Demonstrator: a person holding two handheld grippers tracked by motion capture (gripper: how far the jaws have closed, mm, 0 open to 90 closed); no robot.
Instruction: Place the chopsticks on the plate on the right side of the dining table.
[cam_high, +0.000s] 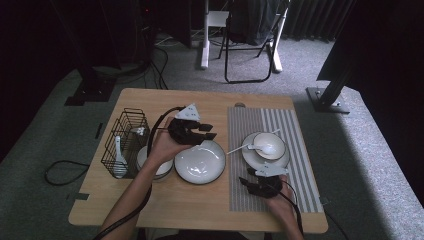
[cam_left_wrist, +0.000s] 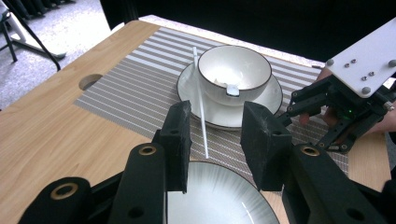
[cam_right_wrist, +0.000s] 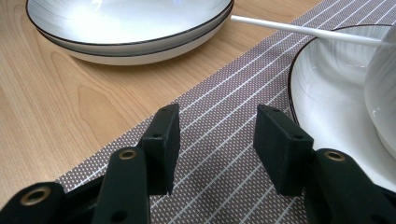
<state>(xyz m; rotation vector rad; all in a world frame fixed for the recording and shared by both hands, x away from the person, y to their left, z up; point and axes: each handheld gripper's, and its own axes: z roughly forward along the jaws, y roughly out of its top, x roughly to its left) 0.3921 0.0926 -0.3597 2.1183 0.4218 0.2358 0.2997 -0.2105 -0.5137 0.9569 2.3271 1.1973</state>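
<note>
The counter (cam_high: 150, 200) is light wood. On its right half sits a placemat (cam_high: 295, 125), grey-brown with thin white stripes. On the mat: a white bowl (cam_high: 269, 145) and saucer (cam_high: 250, 156), both black-rimmed. Left of the mat, a white plate (cam_high: 200, 162) with a dark rim, then a black wire basket (cam_high: 125, 140). Both grippers' fingers (cam_left_wrist: 176, 140) are matte black.

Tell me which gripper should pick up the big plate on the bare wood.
Left. The left gripper hangs over the far rim of the big plate with open, empty jaws. The right gripper sits on the striped mat, nearer the saucer.
</note>
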